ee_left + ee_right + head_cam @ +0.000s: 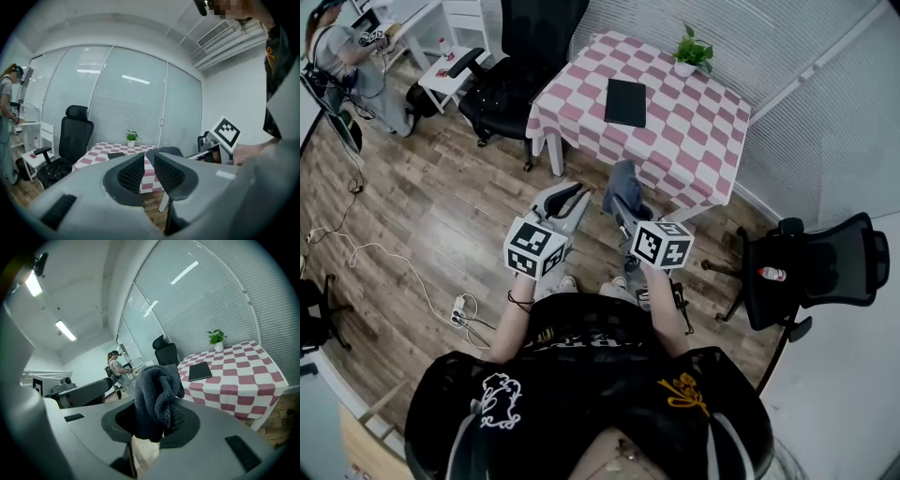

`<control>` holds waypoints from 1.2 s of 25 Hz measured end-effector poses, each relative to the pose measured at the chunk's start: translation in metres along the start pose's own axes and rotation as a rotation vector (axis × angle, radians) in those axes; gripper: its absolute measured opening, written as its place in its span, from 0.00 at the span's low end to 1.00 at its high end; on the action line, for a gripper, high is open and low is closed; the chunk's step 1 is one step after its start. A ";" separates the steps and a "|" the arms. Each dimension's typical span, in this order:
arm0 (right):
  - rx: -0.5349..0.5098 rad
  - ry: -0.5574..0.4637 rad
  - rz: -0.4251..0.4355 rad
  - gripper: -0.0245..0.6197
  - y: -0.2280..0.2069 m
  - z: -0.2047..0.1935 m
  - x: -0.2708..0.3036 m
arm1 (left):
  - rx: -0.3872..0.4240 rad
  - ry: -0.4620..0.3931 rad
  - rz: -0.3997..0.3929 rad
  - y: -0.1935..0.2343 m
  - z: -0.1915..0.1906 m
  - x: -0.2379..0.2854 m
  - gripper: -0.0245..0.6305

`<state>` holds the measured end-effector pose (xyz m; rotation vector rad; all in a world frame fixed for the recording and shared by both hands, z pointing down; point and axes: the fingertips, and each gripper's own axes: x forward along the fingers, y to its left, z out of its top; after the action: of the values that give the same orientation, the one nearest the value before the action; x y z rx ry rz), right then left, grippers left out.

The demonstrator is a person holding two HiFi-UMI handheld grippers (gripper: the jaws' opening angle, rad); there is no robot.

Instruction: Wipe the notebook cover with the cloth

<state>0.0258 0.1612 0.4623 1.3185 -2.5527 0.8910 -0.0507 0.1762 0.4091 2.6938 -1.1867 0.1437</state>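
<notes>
Right gripper [624, 208] pinching the grey cloth [157, 394], left gripper [149, 157] closed, empty; notebook [625, 101] and potted plant [692, 52] on the checkered worktop [698, 131], upper centre.

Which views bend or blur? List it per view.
Head view: fisheye curves the blinds and table; sharp. Left gripper view: dark round vignette, near jaws soft. Right gripper view: same vignette, cloth fairly sharp, ceiling lights glare.

Head view is taken from above, pitched steeply down, with the checkered table [675, 122] seen at 12 o'clock, well apart. Both gripper views are aimed low along the jaws toward it. Table, notebook [625, 102] and plant [692, 52] are shared by all three.
</notes>
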 end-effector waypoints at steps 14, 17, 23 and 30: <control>0.002 0.000 -0.053 0.18 0.005 0.001 0.023 | -0.023 0.013 -0.022 0.036 -0.013 -0.012 0.13; 0.012 0.003 -0.070 0.18 -0.005 0.005 0.025 | -0.030 0.018 -0.041 0.037 -0.012 -0.002 0.13; 0.008 0.018 -0.066 0.18 -0.032 0.020 0.045 | -0.050 0.023 -0.028 0.055 -0.015 0.029 0.13; 0.011 0.032 -0.039 0.18 -0.096 0.064 0.094 | -0.055 0.034 0.014 0.090 -0.009 0.097 0.13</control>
<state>0.0528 0.0167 0.4877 1.3408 -2.4925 0.9124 -0.0518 0.0486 0.4465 2.6253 -1.1827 0.1560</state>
